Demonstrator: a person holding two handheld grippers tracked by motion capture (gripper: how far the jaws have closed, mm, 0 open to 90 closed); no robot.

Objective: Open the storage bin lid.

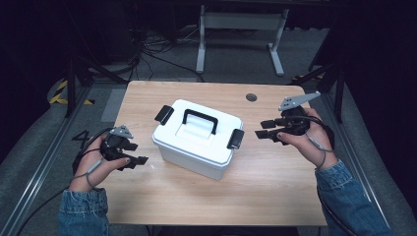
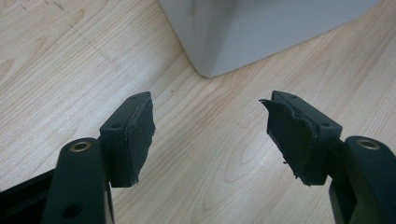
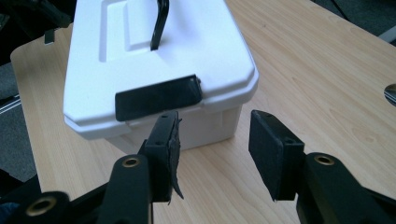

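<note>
Occupying the middle of the light wooden counter (image 1: 265, 182) was a white rectangular plastic box (image 1: 196, 140) with a black carrying handle (image 1: 200, 120) and black end latches (image 3: 159, 97). Flanking it without contact, the left gripper (image 1: 140, 160) and right gripper (image 1: 261, 129) each had jaws apart, clasping nothing.

The box (image 1: 196, 142) looks like smooth white plastic with glossy black plastic latches (image 3: 159, 97), on a matt light wood-grain counter (image 1: 275, 182); the gripper pads (image 2: 140, 135) look rough and frayed.
</note>
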